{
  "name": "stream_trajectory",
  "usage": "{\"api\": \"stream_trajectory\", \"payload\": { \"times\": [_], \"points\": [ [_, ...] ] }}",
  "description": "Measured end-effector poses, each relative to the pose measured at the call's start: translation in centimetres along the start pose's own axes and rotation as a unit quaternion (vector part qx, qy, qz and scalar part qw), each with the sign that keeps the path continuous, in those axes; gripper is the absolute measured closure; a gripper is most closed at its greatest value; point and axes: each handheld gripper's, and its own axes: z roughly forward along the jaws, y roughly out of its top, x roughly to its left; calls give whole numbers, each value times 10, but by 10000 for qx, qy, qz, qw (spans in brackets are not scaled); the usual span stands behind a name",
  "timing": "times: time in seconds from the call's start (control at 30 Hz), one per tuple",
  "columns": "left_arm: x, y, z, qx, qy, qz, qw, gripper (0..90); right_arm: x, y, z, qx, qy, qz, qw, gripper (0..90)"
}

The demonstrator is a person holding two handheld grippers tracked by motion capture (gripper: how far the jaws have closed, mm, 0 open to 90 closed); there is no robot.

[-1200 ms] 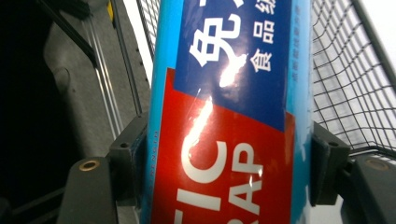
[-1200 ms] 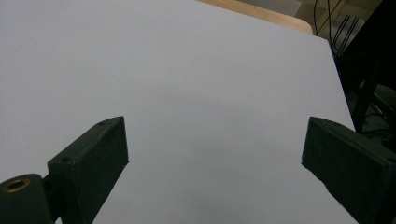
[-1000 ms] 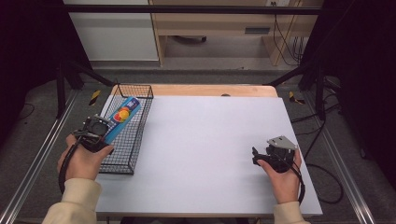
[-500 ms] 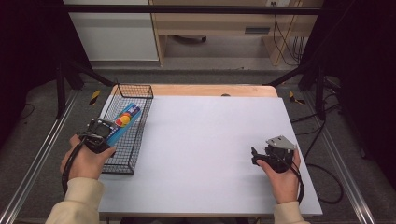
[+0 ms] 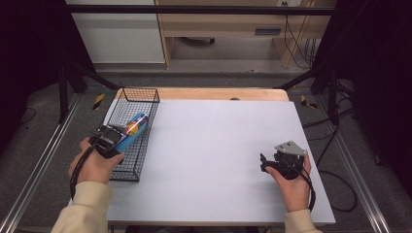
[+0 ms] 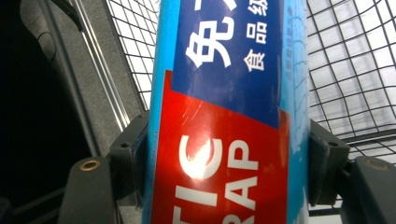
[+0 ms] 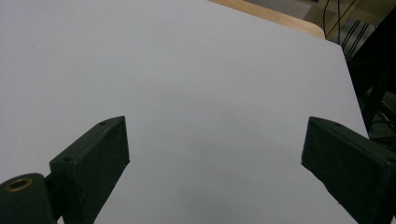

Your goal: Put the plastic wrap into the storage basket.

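Here we see the left gripper (image 5: 112,140) clamped on the box (image 5: 132,130), which lies tilted inside the basket (image 5: 127,171). Well to the right of the basket, the right gripper (image 5: 266,162) holds its jaws wide, nothing between them, above the table (image 5: 214,145).

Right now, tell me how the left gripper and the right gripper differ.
The left gripper is shut on the blue plastic-wrap box, its fingers pressed to both sides; the right gripper is open and holds nothing. The left gripper is over the wire basket; the right gripper is over bare white table. Both are hand-held, with black fingers.
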Motion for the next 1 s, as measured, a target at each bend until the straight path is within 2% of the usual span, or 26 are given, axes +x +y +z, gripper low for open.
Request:
{"api": "stream_trajectory", "payload": {
  "times": [0.17, 0.27, 0.67, 0.87, 1.0],
  "points": [
    [1, -1, 2, 65, -44, -1, 10000, 311, 1, 0, 0, 11, 24, -19, 10000, 78],
    [0, 0, 3, 152, -21, 80, 9998, 311, 1, 0, 0, 21, 27, -22, 10000, 78],
    [-1, 3, 4, 150, -36, 111, 9998, 311, 3, 0, 1, 32, 78, -81, 9999, 76],
    [0, 2, 3, 34, -82, 100, 9999, 305, 3, 0, 1, 61, 94, -113, 9999, 75],
    [1, 1, 0, -166, -95, 53, 9998, 291, 3, 0, 1, 74, 116, -123, 9998, 74]
  ]
}}
